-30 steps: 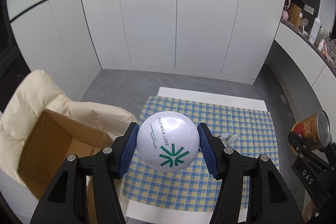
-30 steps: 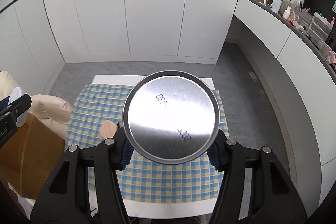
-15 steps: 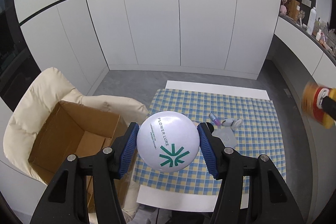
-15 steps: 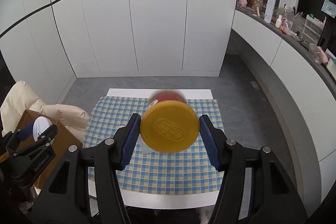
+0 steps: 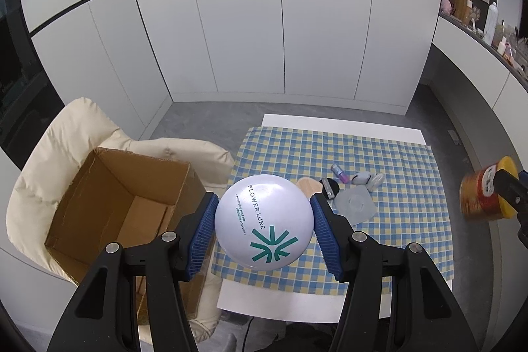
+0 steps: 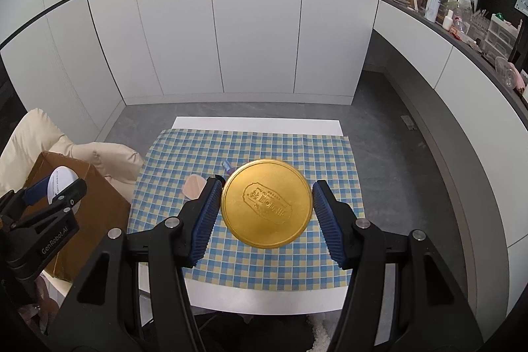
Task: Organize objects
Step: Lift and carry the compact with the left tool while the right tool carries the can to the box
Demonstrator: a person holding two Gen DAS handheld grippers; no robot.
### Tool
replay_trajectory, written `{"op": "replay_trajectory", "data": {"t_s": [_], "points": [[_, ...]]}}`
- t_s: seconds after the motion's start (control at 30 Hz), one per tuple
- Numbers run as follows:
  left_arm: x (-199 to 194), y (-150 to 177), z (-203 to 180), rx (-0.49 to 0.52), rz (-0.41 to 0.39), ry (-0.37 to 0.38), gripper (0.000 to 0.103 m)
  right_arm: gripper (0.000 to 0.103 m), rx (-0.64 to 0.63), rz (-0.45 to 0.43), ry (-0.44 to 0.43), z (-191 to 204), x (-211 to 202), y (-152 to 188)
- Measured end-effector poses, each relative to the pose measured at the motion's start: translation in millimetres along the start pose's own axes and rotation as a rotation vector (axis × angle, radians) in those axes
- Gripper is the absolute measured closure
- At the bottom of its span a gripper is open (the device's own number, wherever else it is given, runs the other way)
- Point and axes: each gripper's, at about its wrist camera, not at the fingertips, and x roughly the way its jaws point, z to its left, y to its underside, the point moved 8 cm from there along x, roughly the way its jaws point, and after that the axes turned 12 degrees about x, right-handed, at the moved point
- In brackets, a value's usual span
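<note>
The compact (image 5: 263,221) is clamped in the left gripper (image 5: 263,226) above the table's (image 5: 330,296) near-left corner, beside the box (image 5: 109,183); the tin (image 6: 266,203) is pinched in the right gripper (image 6: 266,210). Both round rims could be lost if tilted.

White round compact (image 5: 264,221), green star logo, lettered FLOWER LURE: clamped edge-on between blue pads, above the table edge beside the open cardboard box (image 5: 115,207). Gold-lidded can (image 6: 266,203): clamped at the lid rim, lid toward camera, above the checked cloth
</note>
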Motion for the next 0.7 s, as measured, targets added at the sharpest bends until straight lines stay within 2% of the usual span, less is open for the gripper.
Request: {"op": "replay_trajectory", "data": {"t_s": [0.37,0.7], "points": [[-11,10,-4,0.036,-0.017,-0.004,0.045,0.043,-0.005,-0.013,-0.008,-9,-18,15],[-24,67,6,0.004,0.029,0.032,0.045,0.043,-0.042,0.031,-0.033,-12,-33,67]]}}
